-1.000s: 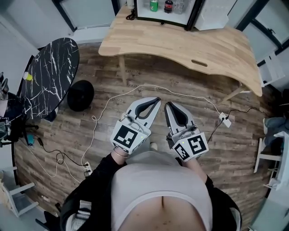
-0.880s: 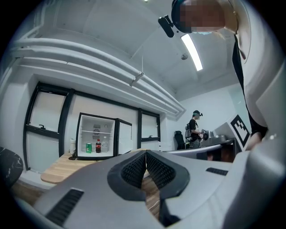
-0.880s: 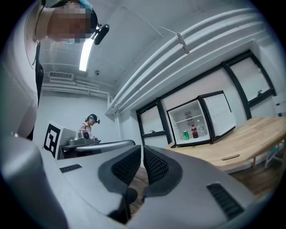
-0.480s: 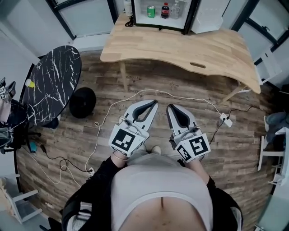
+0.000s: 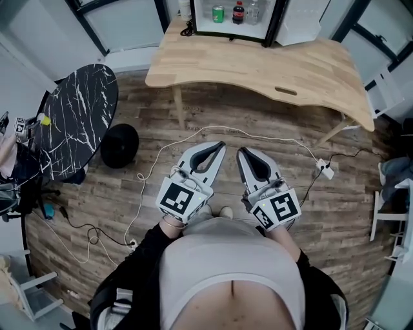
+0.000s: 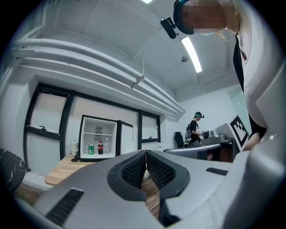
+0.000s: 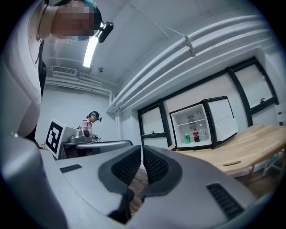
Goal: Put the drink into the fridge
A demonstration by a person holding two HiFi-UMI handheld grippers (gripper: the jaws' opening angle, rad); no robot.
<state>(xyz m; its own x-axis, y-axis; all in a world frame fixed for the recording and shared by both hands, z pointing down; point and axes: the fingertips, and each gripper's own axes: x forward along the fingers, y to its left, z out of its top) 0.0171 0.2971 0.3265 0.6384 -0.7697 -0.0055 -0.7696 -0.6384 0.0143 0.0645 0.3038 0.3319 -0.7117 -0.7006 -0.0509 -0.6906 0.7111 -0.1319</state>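
The small fridge stands open on the far side of the wooden table. Inside it are a green can, a dark cola bottle and a clear bottle. Both gripper views show the same fridge, can and cola bottle far ahead. My left gripper and right gripper are held level in front of my body, side by side over the wood floor. Both are shut and hold nothing.
A black marble round table and a black round stool stand at the left. A white cable and a power strip lie on the floor before the table. Another person stands at the far side of the room.
The head view has shifted slightly, so the fridge and table sit a little lower and further right. Both grippers stay shut, side by side, with nothing in them.
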